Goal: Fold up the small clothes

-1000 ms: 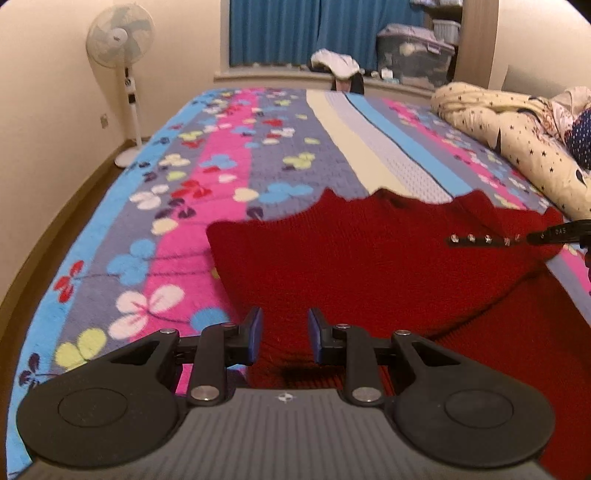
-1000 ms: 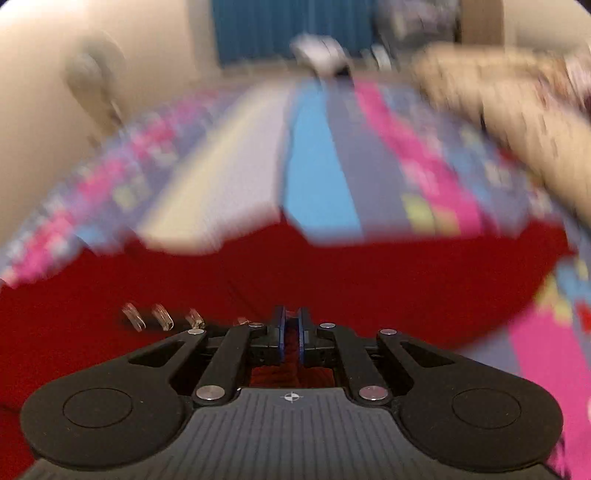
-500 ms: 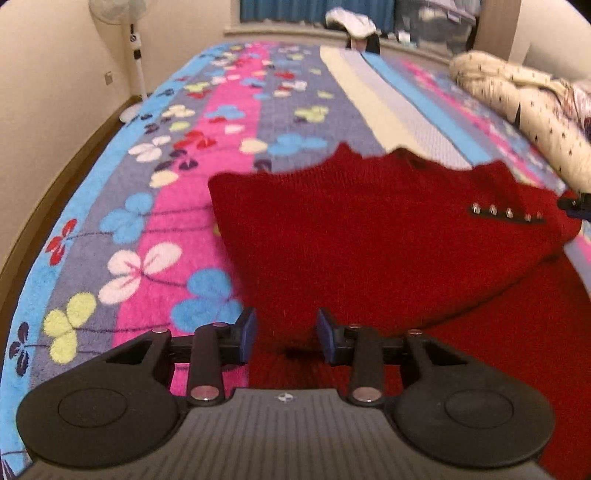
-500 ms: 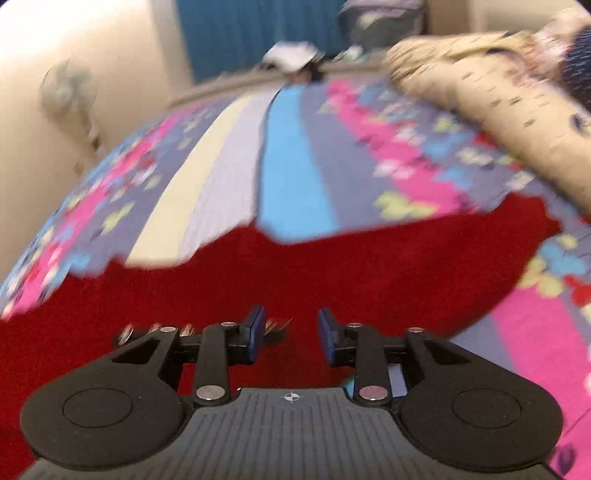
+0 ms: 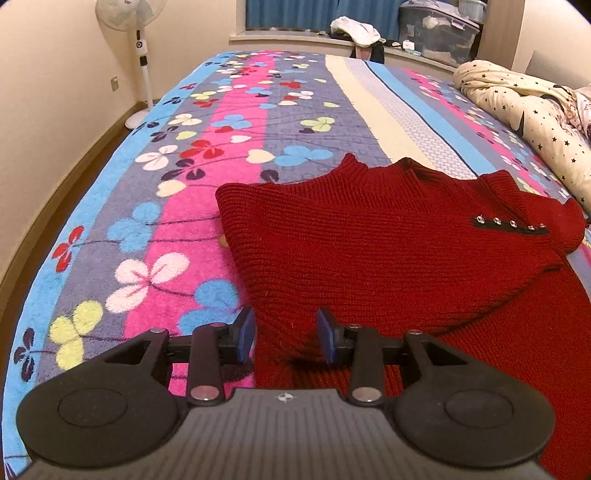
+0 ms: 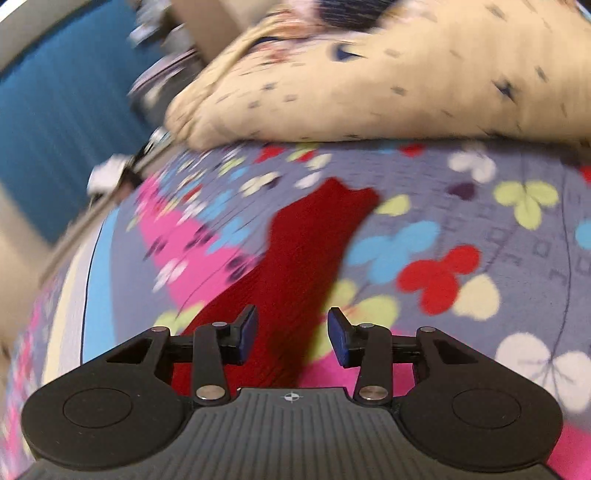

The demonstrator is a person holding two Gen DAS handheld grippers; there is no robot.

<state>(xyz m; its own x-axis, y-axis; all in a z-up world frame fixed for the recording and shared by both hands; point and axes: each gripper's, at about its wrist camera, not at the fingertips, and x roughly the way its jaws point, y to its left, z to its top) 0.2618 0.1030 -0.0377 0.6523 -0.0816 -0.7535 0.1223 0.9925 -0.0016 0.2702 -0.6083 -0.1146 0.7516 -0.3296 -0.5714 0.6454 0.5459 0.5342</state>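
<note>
A red knit sweater [image 5: 369, 236] lies on the bed, one side folded over the body, with a dark strip of metal snaps [image 5: 511, 224] near its right edge. My left gripper [image 5: 286, 334] is open and empty, low over the sweater's near left edge. My right gripper [image 6: 291, 334] is open and empty above a long red part of the sweater [image 6: 310, 243] that stretches away from it. The right wrist view is blurred by motion.
The bed has a striped floral blanket [image 5: 207, 155]. A cream star-print duvet [image 5: 524, 107] is bunched at the right and also fills the top of the right wrist view [image 6: 369, 85]. A standing fan [image 5: 127, 11], blue curtains and storage boxes [image 5: 439, 29] lie beyond.
My right gripper opened, let go of the sweater's folded part and swung right toward the outstretched red part. My left gripper opened wider and drew back a little.
</note>
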